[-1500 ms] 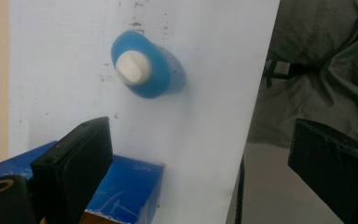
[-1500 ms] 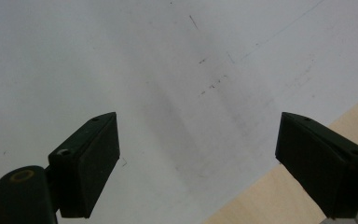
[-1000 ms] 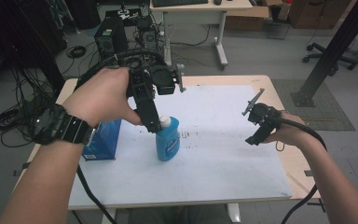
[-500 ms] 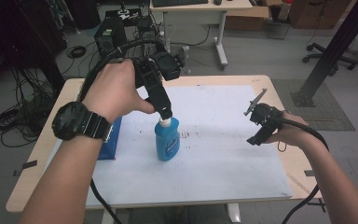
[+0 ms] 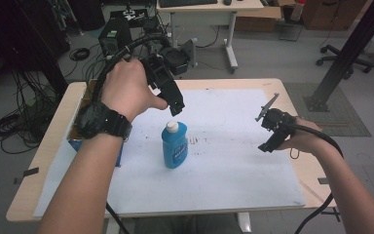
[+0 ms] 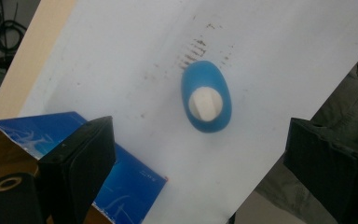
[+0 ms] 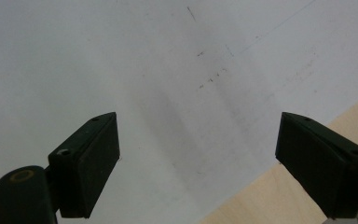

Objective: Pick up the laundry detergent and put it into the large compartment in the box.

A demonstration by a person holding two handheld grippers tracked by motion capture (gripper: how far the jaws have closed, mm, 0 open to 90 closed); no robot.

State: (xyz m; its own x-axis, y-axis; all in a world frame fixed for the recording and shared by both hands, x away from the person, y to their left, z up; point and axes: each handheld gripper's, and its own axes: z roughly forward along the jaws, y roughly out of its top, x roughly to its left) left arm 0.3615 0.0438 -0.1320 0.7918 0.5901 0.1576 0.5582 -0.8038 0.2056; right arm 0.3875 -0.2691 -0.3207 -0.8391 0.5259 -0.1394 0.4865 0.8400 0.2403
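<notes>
Table (image 5: 224,84): light wood top, covered across most of its surface by a white sheet (image 5: 233,161) bearing faint dark scuff marks.
Left forearm: enters from 6 o'clock of the high view, runs up toward 12 o'clock; black wristwatch (image 5: 100,122) on the wrist.
Left hand (image 5: 129,90): raised above the table, wrapped around the gripper body, knuckles toward 12 o'clock.
Left gripper (image 5: 177,108): pitched steeply down, tip hanging just above the bottle cap at about its 12 o'clock, apart from it. Jaws spread wide in the left gripper view, nothing between them; bottle seen from above in the gap.
Right forearm: enters from 5 o'clock, angled toward 10 o'clock.
Right hand (image 5: 304,139): low over the sheet near its 3 o'clock edge, well apart from the bottle.
Right gripper (image 5: 268,131): aimed down at bare sheet and table edge. Jaws spread wide in the right gripper view, holding nothing.
Blue box (image 5: 119,156): at 9 o'clock of the bottle, near the left table edge, largely hidden by the left forearm.
Blue bottle (image 5: 174,145): near the sheet centre, standing upright, free of both grippers. Long axis vertical; white cap (image 6: 205,103) pointing straight up. Oval body in the left gripper view, label facing 6 o'clock in the high view.
</notes>
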